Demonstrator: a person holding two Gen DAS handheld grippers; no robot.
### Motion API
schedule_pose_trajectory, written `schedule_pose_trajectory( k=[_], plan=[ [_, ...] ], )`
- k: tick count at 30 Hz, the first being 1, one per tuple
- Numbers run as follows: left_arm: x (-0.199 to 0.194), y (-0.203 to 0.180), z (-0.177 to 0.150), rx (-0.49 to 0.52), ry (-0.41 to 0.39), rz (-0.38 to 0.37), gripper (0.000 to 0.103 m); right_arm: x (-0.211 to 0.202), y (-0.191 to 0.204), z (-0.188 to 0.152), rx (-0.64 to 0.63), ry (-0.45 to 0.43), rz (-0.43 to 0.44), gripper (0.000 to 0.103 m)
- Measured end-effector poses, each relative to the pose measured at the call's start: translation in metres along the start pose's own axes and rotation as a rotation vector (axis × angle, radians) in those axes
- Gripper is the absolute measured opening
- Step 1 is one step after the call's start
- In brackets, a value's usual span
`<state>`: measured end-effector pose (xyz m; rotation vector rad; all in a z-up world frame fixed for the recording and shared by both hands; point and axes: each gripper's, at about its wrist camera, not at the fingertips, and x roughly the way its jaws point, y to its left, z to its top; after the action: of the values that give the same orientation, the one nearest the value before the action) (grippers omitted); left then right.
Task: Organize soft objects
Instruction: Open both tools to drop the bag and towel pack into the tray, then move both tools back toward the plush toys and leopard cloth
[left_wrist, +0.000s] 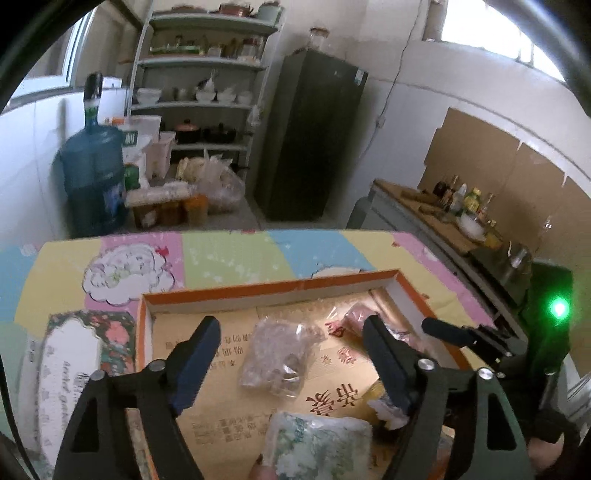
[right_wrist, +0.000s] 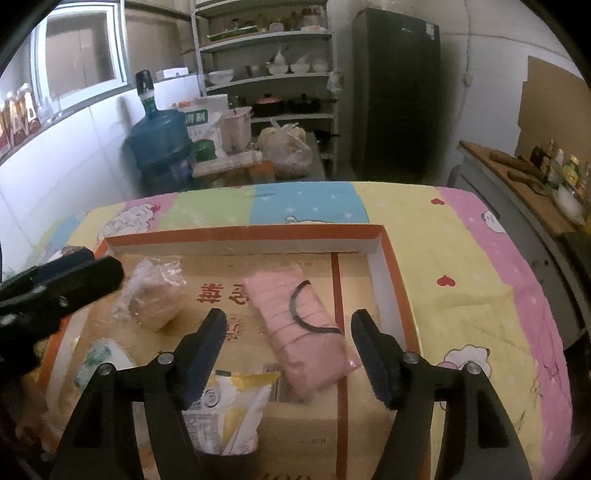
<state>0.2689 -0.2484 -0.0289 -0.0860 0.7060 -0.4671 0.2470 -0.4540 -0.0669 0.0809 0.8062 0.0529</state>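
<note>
On the far left of the quilt-covered table (right_wrist: 461, 236), outside the orange-rimmed cardboard tray (left_wrist: 258, 291), a floral tissue pack (left_wrist: 70, 362) lies flat in the left wrist view. It appears to be the one soft item not yet gathered in, though that is only a judgement. The left gripper (left_wrist: 291, 360) hangs over the tray with its jaws spread wide and nothing between them. Just below it sits a crinkled clear bag (left_wrist: 279, 360) of something brownish, and nearer the camera a soft white-and-green printed packet (left_wrist: 321, 446) rests on the tray floor.

The risk here is the film. If the jaws close on loose plastic and not the bulk inside, the bag could slip or tear, and the contents could sag out during a lift.

Further right, the right gripper (right_wrist: 288, 354) is likewise fully released and empty. It hovers above a pink folded cloth bundle (right_wrist: 303, 332) with a dark elastic loop lying across its top. The bundle lies diagonally, close to the tray's right wall. A yellow-and-white pouch (right_wrist: 229, 410) sits just beside it, toward the camera. A careless pinch might catch only the loop or the top fold, and the roll would unfurl. The two tools are also working close together over one tray, so they could knock each other.

The soft goods look plump, wrinkled and easily squashed.
</note>
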Motion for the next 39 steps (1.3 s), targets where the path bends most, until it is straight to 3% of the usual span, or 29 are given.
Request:
schedule_pose_trajectory(
  k=[2, 7, 12, 19, 29, 39],
  plan=[
    [-0.01, -0.002, 0.002, 0.013, -0.036, -0.005, 0.09, -0.007, 0.001, -0.002, 0.009, -0.018, 0.003, 0.072],
    [-0.045, -0.007, -0.001, 0.077, -0.149, 0.017, 0.091, -0.037, 0.011, -0.008, 0.034, -0.098, -0.022, 0.072],
    [-0.071, -0.01, -0.011, 0.15, -0.17, 0.125, 0.091, -0.074, 0.031, -0.02, 0.065, -0.209, -0.076, 0.072],
    [-0.11, 0.011, -0.029, 0.092, -0.192, 0.138, 0.089, -0.118, 0.067, -0.041, 0.106, -0.322, -0.11, 0.074],
    [-0.153, 0.042, -0.054, 0.102, -0.238, 0.212, 0.082, -0.144, 0.128, -0.07, 0.079, -0.36, -0.087, 0.074],
    [-0.193, 0.096, -0.07, 0.034, -0.274, 0.299, 0.082, -0.147, 0.186, -0.082, 0.036, -0.358, -0.025, 0.074]
  ],
)
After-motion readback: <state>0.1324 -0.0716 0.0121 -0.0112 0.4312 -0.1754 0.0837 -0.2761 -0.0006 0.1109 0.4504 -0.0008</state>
